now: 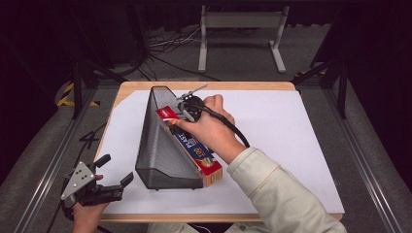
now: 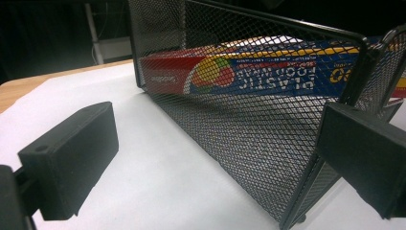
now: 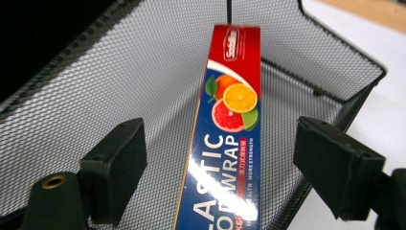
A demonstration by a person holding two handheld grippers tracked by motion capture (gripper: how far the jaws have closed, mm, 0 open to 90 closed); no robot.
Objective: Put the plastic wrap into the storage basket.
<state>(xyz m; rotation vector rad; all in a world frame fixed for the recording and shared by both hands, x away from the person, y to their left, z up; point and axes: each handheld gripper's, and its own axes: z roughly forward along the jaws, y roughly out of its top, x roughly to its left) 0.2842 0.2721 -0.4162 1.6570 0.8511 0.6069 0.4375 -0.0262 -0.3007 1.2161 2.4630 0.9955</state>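
Note:
A black wire-mesh holder (image 1: 160, 145) stands on the white mat, its open side facing right. A long red and blue plastic food wrap box (image 1: 194, 148) leans in it, its near end sticking out at the front. My right gripper (image 1: 187, 109) hovers over the box's far, raised end. In the right gripper view the box (image 3: 230, 120) runs up between the jaws of my right gripper (image 3: 227, 163), which are open, with a gap on each side. My left gripper (image 1: 116, 169) rests open at the table's front left, facing the mesh holder (image 2: 249, 124), nothing between its jaws.
The white mat (image 1: 291, 126) covers most of the wooden table (image 1: 124, 90). A grey metal stand (image 1: 240, 29) and cables lie on the floor beyond the far edge. Bare mat lies to the right of the holder and between it and my left gripper (image 2: 215, 158).

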